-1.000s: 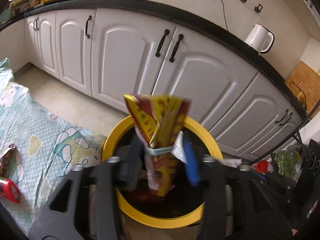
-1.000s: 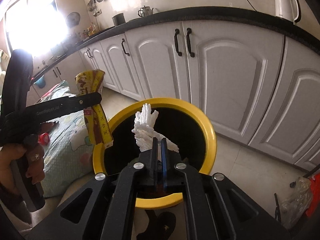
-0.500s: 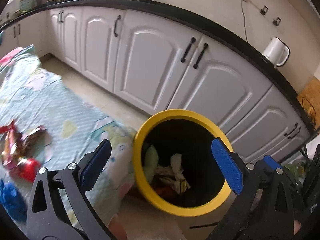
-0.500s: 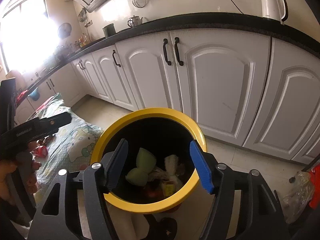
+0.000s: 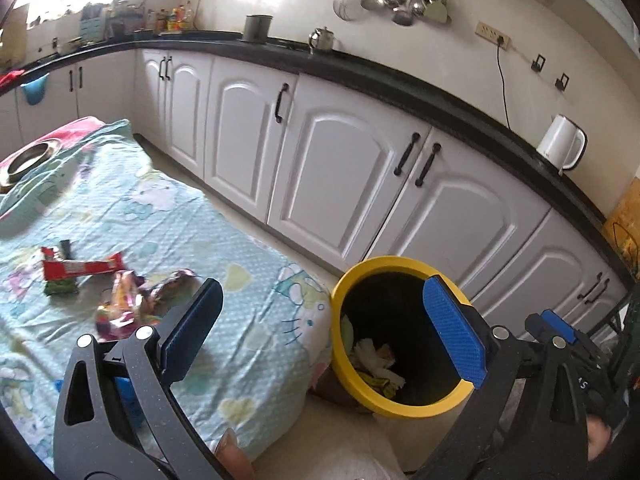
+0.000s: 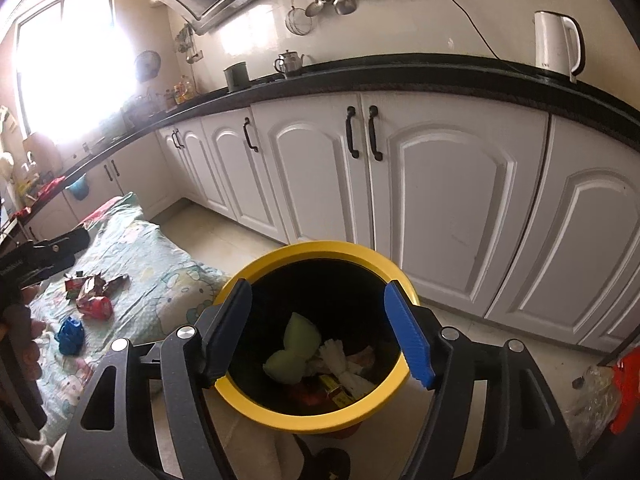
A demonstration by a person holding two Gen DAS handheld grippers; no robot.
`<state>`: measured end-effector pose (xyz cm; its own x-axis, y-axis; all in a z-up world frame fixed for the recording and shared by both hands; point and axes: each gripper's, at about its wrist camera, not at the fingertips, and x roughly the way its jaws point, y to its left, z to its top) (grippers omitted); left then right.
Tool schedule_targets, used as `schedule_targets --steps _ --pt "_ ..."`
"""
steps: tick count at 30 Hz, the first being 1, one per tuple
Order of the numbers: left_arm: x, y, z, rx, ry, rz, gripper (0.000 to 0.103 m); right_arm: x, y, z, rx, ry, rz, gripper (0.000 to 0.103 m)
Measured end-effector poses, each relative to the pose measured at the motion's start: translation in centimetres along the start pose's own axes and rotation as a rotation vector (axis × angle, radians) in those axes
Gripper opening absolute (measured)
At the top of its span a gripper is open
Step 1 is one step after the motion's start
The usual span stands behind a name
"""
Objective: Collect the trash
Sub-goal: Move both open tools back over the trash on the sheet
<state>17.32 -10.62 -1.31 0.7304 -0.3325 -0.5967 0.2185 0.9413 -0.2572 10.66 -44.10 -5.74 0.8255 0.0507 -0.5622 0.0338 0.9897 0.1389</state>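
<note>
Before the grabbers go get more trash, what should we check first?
1. Left gripper has nothing in it: ok, the jaws are wide open with nothing between them.
2. Right gripper has nothing in it: ok, open above the bin.
3. Dropped trash landed inside the yellow bin: ok, a white crumpled piece and a green piece lie at the bottom.
4. More trash left to collect: ok, wrappers and a blue crumpled piece lie on the patterned sheet.
5. Bin has room: ok, the trash sits well below the rim.
6. Floor right of the bin: cannot tell, a clear bag there may not be trash.
</note>
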Motion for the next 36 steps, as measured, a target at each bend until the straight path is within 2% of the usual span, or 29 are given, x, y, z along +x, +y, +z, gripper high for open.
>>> schedule_targets --steps 8,21,36 --pt "-3.2 2.4 0.3 -0.033 -0.050 0.023 0.092 -1.2 2.8 1.1 -0.061 -0.027 0.048 0.070" --pt "-7.8 5.8 0.5 -0.032 -0.137 0.103 0.092 -2.4 10.9 3.4 -0.149 -0.040 0.228 0.073" --pt "-10.9 11.8 -0.1 -0.085 -0.188 0.212 0.092 -1.9 19.5 3.1 -0.294 -0.011 0.341 0.074"
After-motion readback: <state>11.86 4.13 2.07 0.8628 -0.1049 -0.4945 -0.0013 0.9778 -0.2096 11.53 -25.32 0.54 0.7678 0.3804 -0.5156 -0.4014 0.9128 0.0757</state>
